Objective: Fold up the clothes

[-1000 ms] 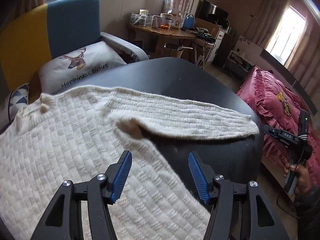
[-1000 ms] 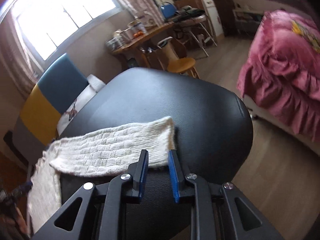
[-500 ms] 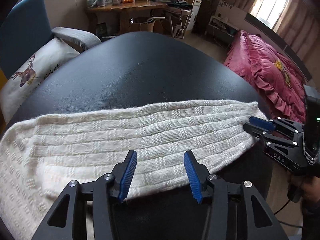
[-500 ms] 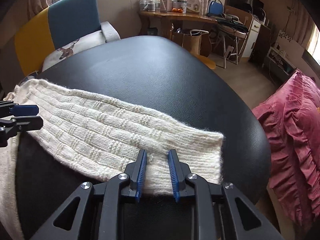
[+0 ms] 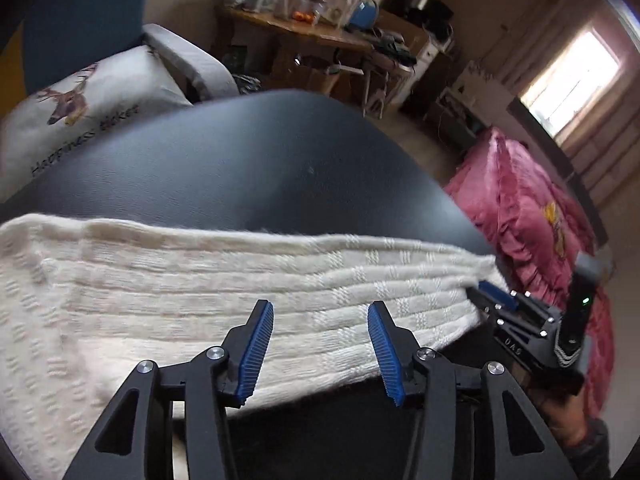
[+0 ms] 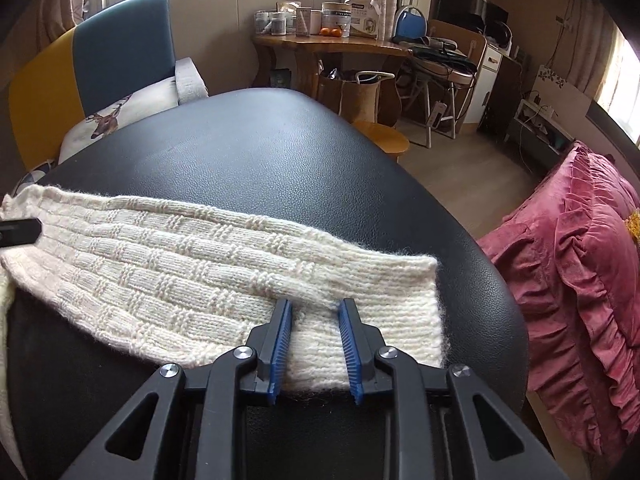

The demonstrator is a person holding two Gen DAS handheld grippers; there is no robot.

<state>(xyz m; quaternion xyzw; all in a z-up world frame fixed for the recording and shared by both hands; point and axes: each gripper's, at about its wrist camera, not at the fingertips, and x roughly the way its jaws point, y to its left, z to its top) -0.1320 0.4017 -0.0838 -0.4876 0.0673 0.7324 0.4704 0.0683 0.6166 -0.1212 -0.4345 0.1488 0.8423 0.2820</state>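
A cream knitted sweater lies on the black table (image 6: 280, 168), its sleeve (image 6: 192, 264) stretched across the top toward the right edge. My right gripper (image 6: 315, 304) is shut on the sleeve's cuff, where a raised ridge of knit sits between the blue pads. In the left wrist view the same sleeve (image 5: 200, 288) runs left to right, and the right gripper (image 5: 496, 300) grips its far right end. My left gripper (image 5: 320, 306) hangs open over the sleeve's near edge with nothing between its fingers. One left fingertip (image 6: 20, 232) shows at the sleeve's shoulder end.
A yellow and blue armchair (image 6: 120, 48) with a deer cushion (image 5: 80, 112) stands behind the table. Further back are a cluttered wooden desk (image 6: 332, 44) and a round stool (image 6: 384, 140). A pink bed (image 6: 580, 272) is close to the table's right edge.
The sleeve, bunched over the sweater body a second ago, now lies straight across the table. The left gripper swung over to its near edge. The right gripper kept its hold on the cuff.
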